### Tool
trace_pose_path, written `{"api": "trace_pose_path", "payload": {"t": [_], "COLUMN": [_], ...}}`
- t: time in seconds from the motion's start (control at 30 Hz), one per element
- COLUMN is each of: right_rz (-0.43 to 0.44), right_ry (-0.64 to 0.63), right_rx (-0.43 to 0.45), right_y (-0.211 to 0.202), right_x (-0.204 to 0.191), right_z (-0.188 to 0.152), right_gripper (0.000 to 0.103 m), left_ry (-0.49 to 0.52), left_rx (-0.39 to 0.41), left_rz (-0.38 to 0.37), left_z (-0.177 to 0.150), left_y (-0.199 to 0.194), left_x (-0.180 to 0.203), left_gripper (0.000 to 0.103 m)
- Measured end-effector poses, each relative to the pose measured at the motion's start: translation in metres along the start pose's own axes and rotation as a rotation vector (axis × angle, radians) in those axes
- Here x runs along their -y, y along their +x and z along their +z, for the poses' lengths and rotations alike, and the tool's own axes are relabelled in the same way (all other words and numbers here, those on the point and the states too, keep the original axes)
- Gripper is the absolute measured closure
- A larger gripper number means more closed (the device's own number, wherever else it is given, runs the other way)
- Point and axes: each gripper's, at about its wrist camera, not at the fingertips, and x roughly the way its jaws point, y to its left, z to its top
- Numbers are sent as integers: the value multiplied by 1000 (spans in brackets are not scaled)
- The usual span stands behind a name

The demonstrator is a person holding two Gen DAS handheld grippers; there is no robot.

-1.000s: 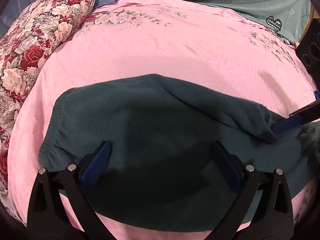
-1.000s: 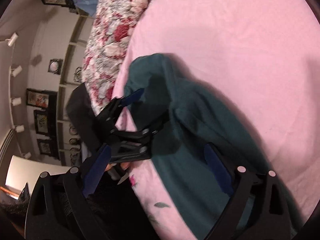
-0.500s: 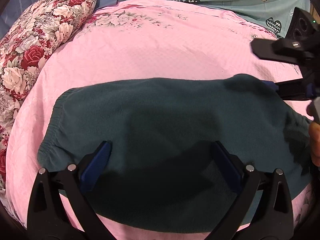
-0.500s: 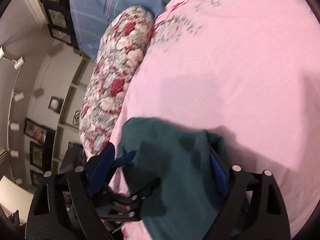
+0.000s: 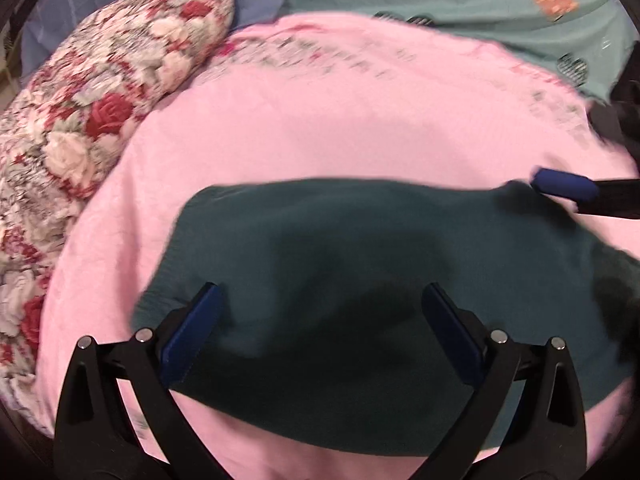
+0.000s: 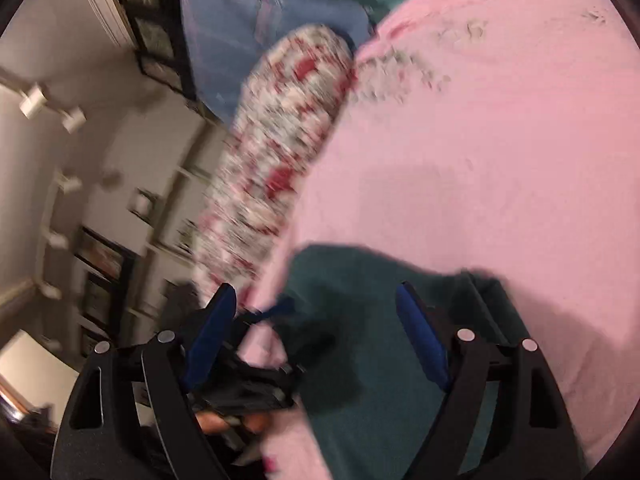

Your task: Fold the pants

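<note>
dark teal pants (image 5: 360, 280), folded into a broad slab, lie flat on a pink bedspread (image 5: 360, 112) directly ahead of and beneath the left gripper (image 5: 320, 320). the left gripper's blue-padded fingers (image 5: 192, 332) stand wide apart with the cloth spread between them; nothing is clamped. the elastic waistband edge lies just beyond its left finger.

from the right wrist view, the right gripper (image 6: 316, 328) is likewise spread wide, hovering over the near end of the pants (image 6: 400, 360); whether its pads touch the cloth cannot be told. in the left wrist view one of its blue pads (image 5: 564, 184) sits at the far right corner of the garment.

a rose-print bolster (image 5: 80, 120) borders the bedspread to the left of both grippers. beyond it, a green sheet (image 5: 480, 0) carries heart motifs; no lettering or label is legible, as both views are motion-blurred. framed pictures (image 6: 100, 264) hang on the wall left of the right gripper.
</note>
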Motion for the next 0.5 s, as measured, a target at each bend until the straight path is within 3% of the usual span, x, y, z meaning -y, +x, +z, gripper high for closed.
{"api": "trace_pose_path", "payload": {"t": [0.03,0.1,0.2,0.33,0.43,0.5], "right_rz": [-75,-82,-91,-121,-118,-148], "right_ry": [17,21,21,-86,-123,-89], "right_rx": [-15,-2,6,34,-50,-130], "right_y": [7,6,3,-15,-15,-5], "right_x": [11,23,21,-9,-30,-27], "right_z": [0,3,3,-7,-21,-30], "right_gripper": [20,33,34,32,32,32], "left_ry": [-19,-57,-42,-56,-20,32], "left_rx": [-11,-29,-16,76,97,40], "left_rz": [-22,-36,-30,-22,-69,20], "left_z": [-2,-5,-7,-8,-10,-13], "left_y": [4,9,2,-29,-43,-28], "left_x": [-8,-24,-25,-26,-22,-17], "left_gripper": [2,2,2,2,2,2]}}
